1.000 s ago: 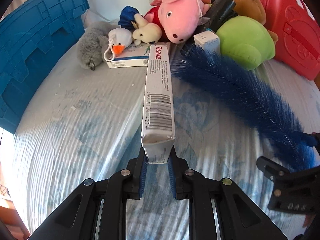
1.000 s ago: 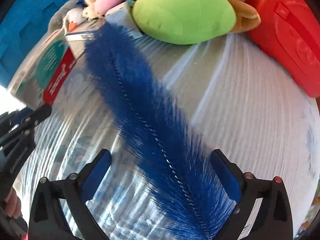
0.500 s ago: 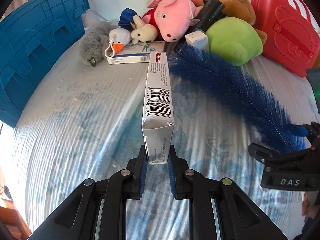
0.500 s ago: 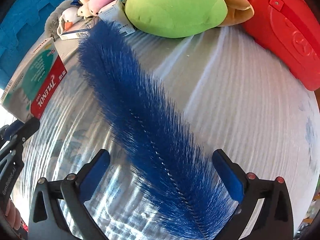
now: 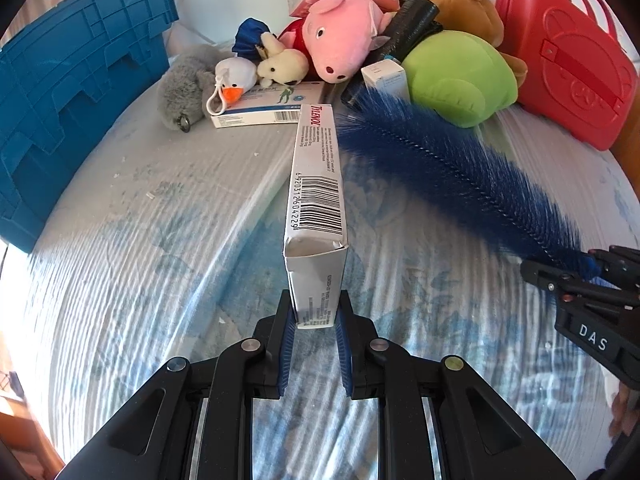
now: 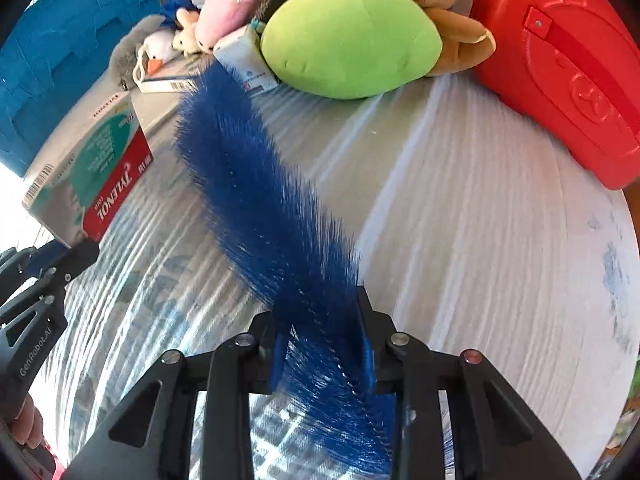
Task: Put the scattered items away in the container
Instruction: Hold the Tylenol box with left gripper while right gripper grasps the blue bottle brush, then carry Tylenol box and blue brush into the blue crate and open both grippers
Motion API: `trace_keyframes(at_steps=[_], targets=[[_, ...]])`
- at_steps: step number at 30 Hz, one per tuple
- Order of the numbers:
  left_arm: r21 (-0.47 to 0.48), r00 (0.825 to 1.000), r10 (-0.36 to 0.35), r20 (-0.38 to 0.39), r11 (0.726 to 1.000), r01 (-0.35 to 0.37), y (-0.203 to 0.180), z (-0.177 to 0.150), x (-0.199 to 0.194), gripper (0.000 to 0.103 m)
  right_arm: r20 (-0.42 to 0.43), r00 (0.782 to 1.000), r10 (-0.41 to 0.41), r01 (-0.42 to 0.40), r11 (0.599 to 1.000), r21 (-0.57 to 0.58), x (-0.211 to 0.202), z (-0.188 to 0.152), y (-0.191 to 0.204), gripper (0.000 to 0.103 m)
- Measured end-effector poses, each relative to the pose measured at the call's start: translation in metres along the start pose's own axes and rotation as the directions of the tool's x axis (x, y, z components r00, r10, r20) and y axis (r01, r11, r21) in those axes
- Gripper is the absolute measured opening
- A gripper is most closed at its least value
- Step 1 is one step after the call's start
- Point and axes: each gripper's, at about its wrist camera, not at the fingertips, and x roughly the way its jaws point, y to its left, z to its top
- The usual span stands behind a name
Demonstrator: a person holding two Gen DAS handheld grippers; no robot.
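Container: blue ribbed plastic crate [image 5: 76, 92] at the far left edge of the pale blue-patterned quilted bedcover [image 5: 160, 216], clear of the pile.
Left gripper: black two-finger tool with blue pads [image 5: 316, 320], jaws narrow and clamped on one end of a white, red and green Tylenol carton [image 5: 316, 200]; carton points away from the camera, off the bedcover.
Loose pile, far edge: grey furry plush [image 5: 184, 88], white duck keyring plush [image 5: 234, 80] lying on a flat white medicine box [image 5: 264, 110], small cream rabbit plush [image 5: 282, 66], pink pig plush [image 5: 340, 44], green rounded plush [image 5: 456, 76], brown teddy bear [image 5: 464, 4].
Brush: long blue bristle brush with twisted wire core [image 6: 260, 200], tip near the green plush, running diagonally back.
Right gripper: black tool [image 6: 324, 344], jaws just closed in from wide; pads now press the brush's bristles.
Far right: red plastic carry case [image 6: 560, 64], beside the teddy.
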Motion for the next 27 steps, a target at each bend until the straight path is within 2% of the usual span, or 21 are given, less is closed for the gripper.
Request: trace_keyframes(at_steps=[3,8,12,13,14,15,19,23,27], targets=[[0.003,1.000,0.004,0.019,1.000,-0.004,-0.001,0.000,-0.009,0.019,-0.010,1.000,-0.007,0.007,1.000,-0.007,-0.009,-0.002,0.008,0.023],[-0.004,0.998,0.011,0.064,1.000,-0.011,0.006,0.010,-0.030,0.019,0.074,0.995,0.060,-0.062,0.998,0.019,-0.047,0.008,0.024,0.020],[-0.015,0.992,0.032,0.124,0.999,-0.030,0.018,0.022,-0.054,0.019,0.123,0.988,0.096,-0.099,0.995,0.015,-0.077,0.010,0.062,0.017],[-0.019,0.990,0.038,0.137,0.999,-0.036,0.022,0.025,-0.059,0.019,0.137,0.985,0.105,-0.107,0.994,0.012,-0.077,0.021,0.057,0.017],[-0.026,0.988,0.047,0.150,0.999,-0.044,0.028,0.029,-0.066,0.019,0.148,0.982,0.116,-0.119,0.993,0.008,-0.068,0.041,0.044,0.017],[-0.031,0.986,0.053,0.159,0.998,-0.049,0.032,0.032,-0.071,0.019,0.158,0.979,0.126,-0.129,0.992,0.004,-0.072,0.042,0.049,0.017],[-0.043,0.976,0.077,0.205,0.997,-0.070,0.055,0.044,-0.095,0.019,0.212,0.963,0.164,-0.163,0.986,-0.024,-0.110,0.024,0.079,0.017],[-0.070,0.961,0.094,0.259,0.994,-0.078,0.088,0.054,-0.119,0.019,0.264,0.946,0.189,-0.179,0.982,-0.060,-0.137,0.053,0.104,0.017],[-0.090,0.946,0.101,0.308,0.993,-0.076,0.133,0.063,-0.139,0.019,0.298,0.932,0.207,-0.190,0.978,-0.085,-0.142,0.081,0.128,0.016]])
